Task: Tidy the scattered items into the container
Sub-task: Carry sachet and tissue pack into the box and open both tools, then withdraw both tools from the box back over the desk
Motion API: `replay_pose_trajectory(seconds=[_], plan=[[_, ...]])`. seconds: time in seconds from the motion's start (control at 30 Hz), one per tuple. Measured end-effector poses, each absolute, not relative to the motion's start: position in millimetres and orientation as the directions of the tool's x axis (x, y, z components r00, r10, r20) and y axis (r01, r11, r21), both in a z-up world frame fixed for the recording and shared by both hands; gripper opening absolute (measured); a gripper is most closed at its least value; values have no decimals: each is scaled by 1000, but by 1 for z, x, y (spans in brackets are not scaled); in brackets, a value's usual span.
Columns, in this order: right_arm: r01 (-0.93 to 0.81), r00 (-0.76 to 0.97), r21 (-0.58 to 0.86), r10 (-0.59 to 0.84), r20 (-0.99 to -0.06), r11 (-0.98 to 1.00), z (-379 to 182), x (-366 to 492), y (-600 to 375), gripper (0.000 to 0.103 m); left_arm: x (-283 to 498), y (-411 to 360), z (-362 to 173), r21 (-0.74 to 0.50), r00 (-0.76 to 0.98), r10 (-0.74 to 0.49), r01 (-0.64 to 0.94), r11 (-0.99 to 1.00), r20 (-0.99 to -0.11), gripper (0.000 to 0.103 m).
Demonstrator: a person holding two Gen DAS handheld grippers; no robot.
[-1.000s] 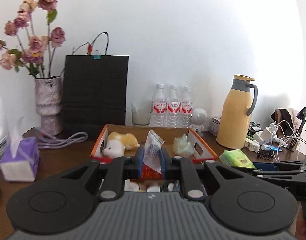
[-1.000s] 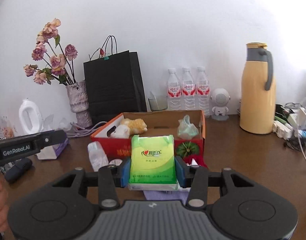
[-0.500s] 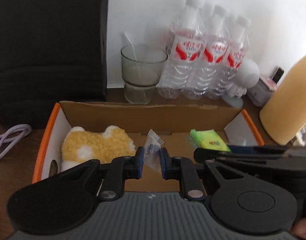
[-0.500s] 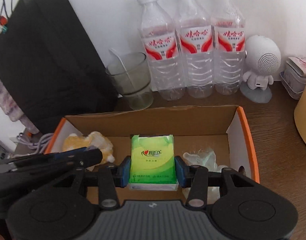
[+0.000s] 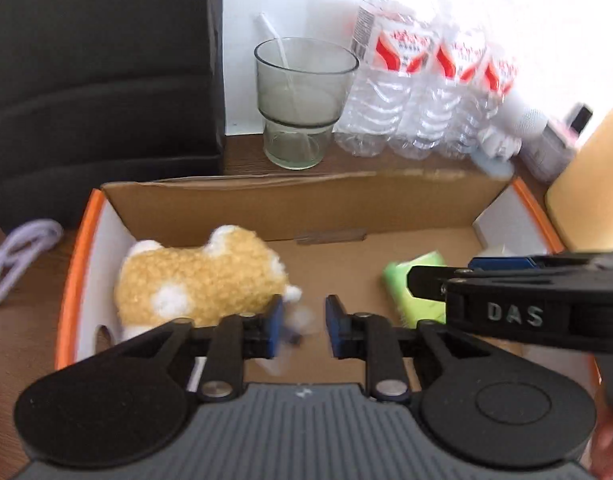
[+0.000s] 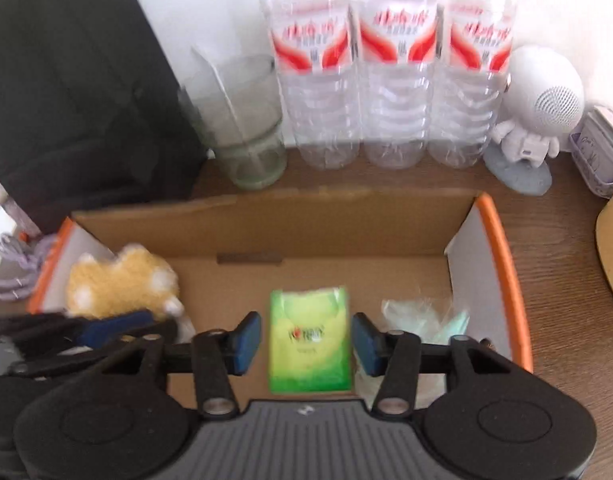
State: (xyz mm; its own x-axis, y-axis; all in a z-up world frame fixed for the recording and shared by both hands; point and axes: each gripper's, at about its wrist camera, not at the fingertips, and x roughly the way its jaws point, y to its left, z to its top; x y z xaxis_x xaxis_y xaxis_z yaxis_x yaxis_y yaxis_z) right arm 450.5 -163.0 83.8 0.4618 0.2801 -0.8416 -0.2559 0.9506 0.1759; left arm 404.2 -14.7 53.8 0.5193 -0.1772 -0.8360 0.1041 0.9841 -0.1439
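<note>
Over the orange-rimmed cardboard box [image 6: 502, 264], my right gripper [image 6: 307, 342] is opening, pads clear of the green tissue pack [image 6: 309, 344] between them. My left gripper [image 5: 304, 330] is opening too, a blurred small clear sachet [image 5: 298, 320] loose between its pads.

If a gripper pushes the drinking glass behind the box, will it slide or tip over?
The glass looks apt to tip: its foot is narrower than its bowl, so a high push could topple it. It appears empty except for a straw, so probably light. It would likely break if knocked against the bottles.
</note>
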Motion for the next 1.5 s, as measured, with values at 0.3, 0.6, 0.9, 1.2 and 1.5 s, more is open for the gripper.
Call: replay_pose_trajectory(seconds=[0.3, 0.6, 0.9, 1.2, 1.5], plan=[[-282, 424, 107, 224, -878, 954, 110, 440, -178, 65, 387, -6, 97, -135, 554, -153, 73, 988, -819, 75], [-325, 519, 145, 304, -799, 934, 139, 370, -200, 74, 302, 18, 145, -26, 707, -2, -23, 999, -707, 99], [-368, 777, 99, 365, -513, 924, 140, 254, -216, 85, 184, -5, 142, -21, 923, -26, 19, 1000, -384, 103], [-373, 848, 47, 361, -389, 927, 144, 183, -229, 85, 123, -12, 130, -24, 939, -19, 11, 1000, -344, 103], [-369, 856, 92, 377, -355, 925, 89, 13, -292, 91, -72, -16, 85, -5, 955, -69, 71, 997, -288, 103]])
